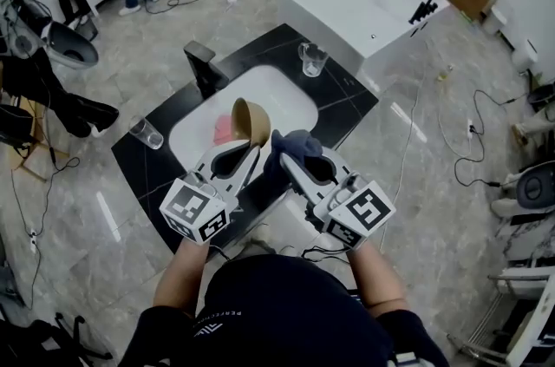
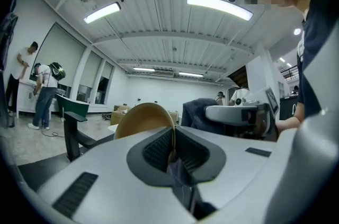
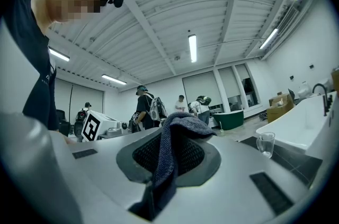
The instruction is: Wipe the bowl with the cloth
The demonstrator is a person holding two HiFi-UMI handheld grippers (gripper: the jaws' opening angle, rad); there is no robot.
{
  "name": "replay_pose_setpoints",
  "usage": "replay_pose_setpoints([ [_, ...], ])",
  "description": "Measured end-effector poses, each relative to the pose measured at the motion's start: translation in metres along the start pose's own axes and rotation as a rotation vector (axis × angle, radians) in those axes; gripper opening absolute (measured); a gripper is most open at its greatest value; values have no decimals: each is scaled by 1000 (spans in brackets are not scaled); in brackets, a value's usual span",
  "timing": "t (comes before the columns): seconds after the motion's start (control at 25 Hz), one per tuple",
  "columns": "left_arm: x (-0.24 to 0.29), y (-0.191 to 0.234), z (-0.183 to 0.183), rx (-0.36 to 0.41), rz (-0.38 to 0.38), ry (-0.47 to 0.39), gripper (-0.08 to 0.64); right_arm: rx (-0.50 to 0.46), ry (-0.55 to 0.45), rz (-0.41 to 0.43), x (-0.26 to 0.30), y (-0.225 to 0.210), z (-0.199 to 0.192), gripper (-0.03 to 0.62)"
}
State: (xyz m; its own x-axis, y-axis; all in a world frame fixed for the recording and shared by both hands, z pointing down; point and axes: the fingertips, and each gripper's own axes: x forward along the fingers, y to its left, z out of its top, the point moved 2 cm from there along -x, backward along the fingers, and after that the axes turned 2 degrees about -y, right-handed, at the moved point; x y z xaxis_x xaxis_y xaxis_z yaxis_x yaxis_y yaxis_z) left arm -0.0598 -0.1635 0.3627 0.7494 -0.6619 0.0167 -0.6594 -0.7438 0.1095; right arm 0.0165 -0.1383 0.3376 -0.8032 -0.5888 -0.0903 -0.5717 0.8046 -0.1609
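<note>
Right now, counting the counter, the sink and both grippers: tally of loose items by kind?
Clear drinking glasses: 2
Tan round bowl: 1
Dark blue cloth: 1
Pink object, kind unclear: 1
Total: 5

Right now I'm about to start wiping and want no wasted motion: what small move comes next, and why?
Probably slide the right tongs toward the left tongs so the cloth presses against the bowl. The left tongs clamp the bowl's rim, holding it on edge over the sink, and the cloth sits just beside it.
</note>
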Motion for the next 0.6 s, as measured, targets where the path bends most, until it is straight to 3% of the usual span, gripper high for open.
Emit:
replay_pose_setpoints([
  [0.24, -12, 8, -7, 64, 111, 18, 20, 10, 24, -10, 8, -1, -14, 61],
  [0.6, -26, 5, -21, 121, 199, 57, 20, 44, 86, -24, 16, 2, -35, 61],
])
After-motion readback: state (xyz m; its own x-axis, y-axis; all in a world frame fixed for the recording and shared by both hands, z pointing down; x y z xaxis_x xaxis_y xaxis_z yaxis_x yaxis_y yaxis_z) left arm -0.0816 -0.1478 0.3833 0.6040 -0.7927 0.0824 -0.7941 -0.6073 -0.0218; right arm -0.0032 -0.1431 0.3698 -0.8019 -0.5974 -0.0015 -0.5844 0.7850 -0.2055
